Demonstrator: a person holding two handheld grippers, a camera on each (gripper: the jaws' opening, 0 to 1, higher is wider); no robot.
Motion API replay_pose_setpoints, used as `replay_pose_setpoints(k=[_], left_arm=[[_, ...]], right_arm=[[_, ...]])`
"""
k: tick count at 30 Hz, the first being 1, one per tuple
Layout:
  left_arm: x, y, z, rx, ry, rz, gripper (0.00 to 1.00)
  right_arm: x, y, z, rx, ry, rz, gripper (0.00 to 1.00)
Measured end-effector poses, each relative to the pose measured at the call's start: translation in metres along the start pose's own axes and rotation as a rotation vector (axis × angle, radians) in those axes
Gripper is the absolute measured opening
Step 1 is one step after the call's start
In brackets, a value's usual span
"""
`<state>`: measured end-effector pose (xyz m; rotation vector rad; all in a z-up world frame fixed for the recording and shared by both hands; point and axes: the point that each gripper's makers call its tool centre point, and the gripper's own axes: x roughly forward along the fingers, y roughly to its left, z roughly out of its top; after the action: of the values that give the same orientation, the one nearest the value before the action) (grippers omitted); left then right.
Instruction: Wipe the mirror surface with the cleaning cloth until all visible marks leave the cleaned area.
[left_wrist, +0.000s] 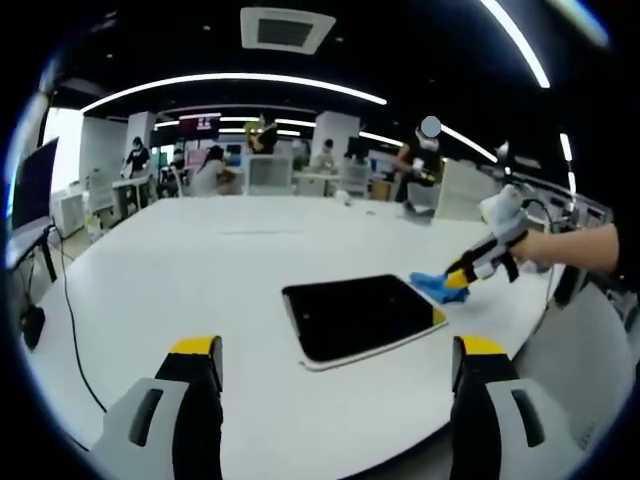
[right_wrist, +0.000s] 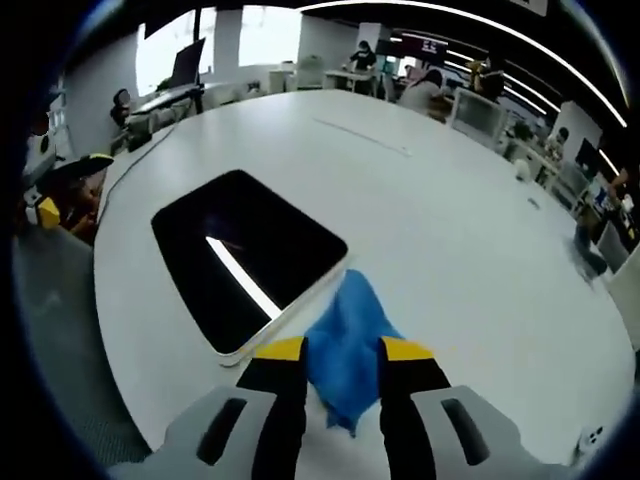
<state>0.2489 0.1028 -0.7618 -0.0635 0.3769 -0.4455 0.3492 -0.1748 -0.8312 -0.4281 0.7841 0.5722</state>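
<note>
Right gripper view looks across the big white table (right_wrist: 480, 230), where the mirror (right_wrist: 245, 255) lies flat near the edge closest to me. The blue cloth (right_wrist: 345, 350) is pinched in the right gripper (right_wrist: 342, 360), its free end touching the mirror's corner. The left gripper (left_wrist: 340, 365) hangs back from the mirror, jaws spread and empty. My worry: with nothing bracing the mirror, a hard wipe could push it toward that edge, or the bunched cloth might slip loose.
</note>
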Motion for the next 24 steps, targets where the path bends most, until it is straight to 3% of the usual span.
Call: replay_pose_setpoints(k=[3, 11, 17, 18, 19, 24], left_arm=[[-0.001, 0.0, 0.001, -0.005, -0.011, 0.0, 0.96], [0.0, 0.0, 0.001, -0.023, -0.008, -0.005, 0.94], [0.0, -0.003, 0.001, -0.024, -0.009, -0.018, 0.93], [0.0, -0.003, 0.001, -0.024, -0.009, -0.018, 0.93], [0.0, -0.003, 0.001, -0.024, -0.011, -0.017, 0.93], [0.0, -0.003, 0.0, -0.023, -0.005, -0.018, 0.92]], right_arm=[[0.007, -0.002, -0.003, -0.014, 0.013, -0.008, 0.15], [0.022, -0.009, -0.01, 0.027, 0.048, 0.002, 0.17], [0.021, -0.007, -0.011, 0.131, 0.02, 0.039, 0.14], [0.021, -0.006, -0.012, 0.151, 0.017, 0.032, 0.09], [0.021, -0.004, -0.013, 0.142, 0.009, 0.04, 0.04], [0.022, -0.005, -0.011, 0.167, -0.003, 0.025, 0.04]])
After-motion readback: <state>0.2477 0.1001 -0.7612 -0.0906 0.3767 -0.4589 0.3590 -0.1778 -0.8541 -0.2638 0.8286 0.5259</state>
